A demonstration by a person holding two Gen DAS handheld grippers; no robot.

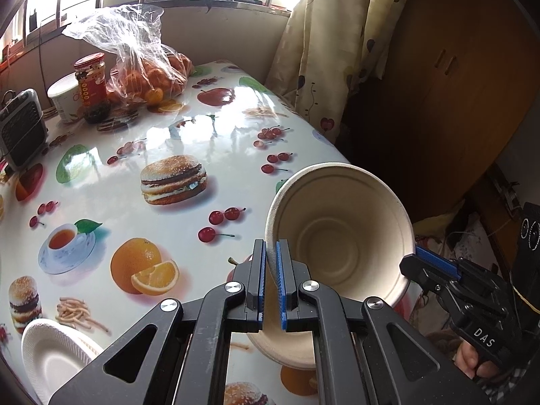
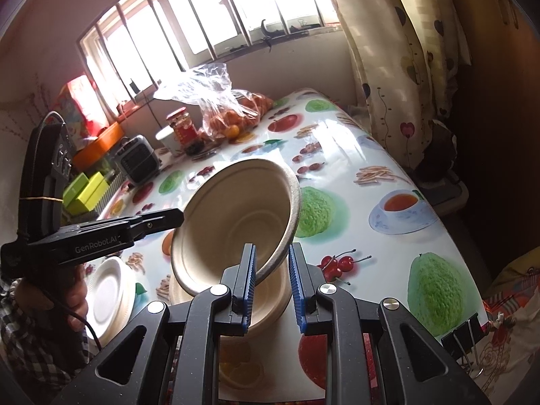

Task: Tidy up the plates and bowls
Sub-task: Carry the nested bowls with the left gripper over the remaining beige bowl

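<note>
A beige paper bowl (image 1: 341, 236) is held tilted on its side above the table. My left gripper (image 1: 271, 263) is shut on its rim. In the right wrist view the same bowl (image 2: 236, 216) hangs above another beige bowl (image 2: 270, 303) that rests on the table. My right gripper (image 2: 271, 281) straddles the bowl's other rim with a gap at one pad, and it also shows in the left wrist view (image 1: 435, 263). A stack of white plates (image 2: 109, 290) lies at the table's near left, seen too in the left wrist view (image 1: 50, 357).
On the fruit-print tablecloth (image 1: 202, 128) at the far end stand a bag of oranges (image 1: 148, 74), a red-lidded jar (image 1: 91, 87), a white tub (image 1: 64, 98) and a small grey heater (image 1: 20, 128). A curtain (image 1: 324, 50) hangs past the right edge.
</note>
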